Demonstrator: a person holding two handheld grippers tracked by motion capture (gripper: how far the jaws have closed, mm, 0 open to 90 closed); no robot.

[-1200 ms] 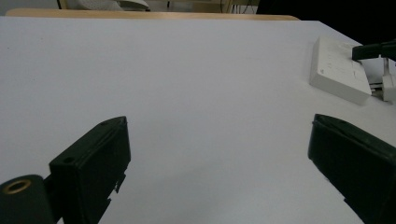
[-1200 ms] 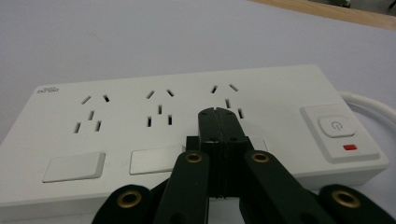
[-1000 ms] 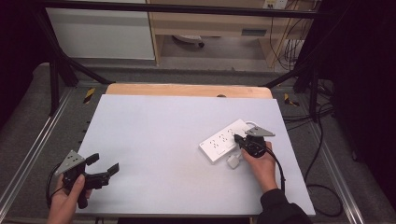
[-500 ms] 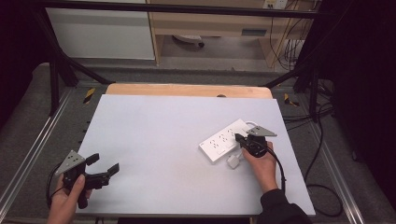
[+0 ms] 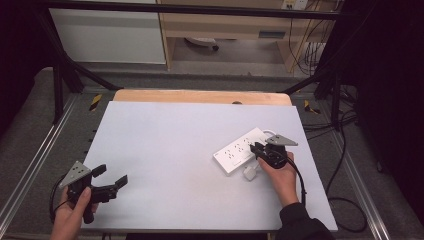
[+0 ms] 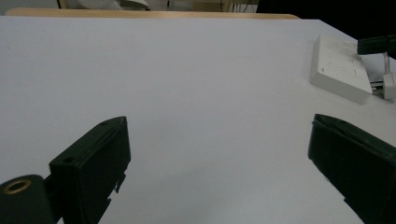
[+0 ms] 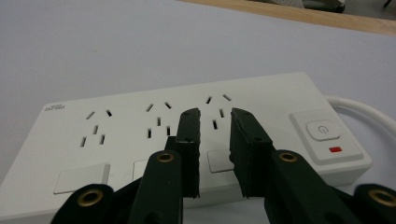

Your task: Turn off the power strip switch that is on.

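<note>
While the high view looked down on the pale grey bench (image 5: 165, 145), the left gripper (image 5: 111, 181) rested at its near corner with jaws spread wide, and the right gripper (image 5: 256, 148) sat against the white rectangular plastic power strip (image 5: 239, 150); a small white plug (image 5: 250, 174) lay just beside that hand. From the left gripper view, bare bench lay between the released jaws, the strip well beyond the right-hand jaw. From the right gripper view, the jaws stood nearly closed, grasping nothing, their tips over the strip's sockets, its power button (image 7: 321, 129) off to the right-hand side.
</note>
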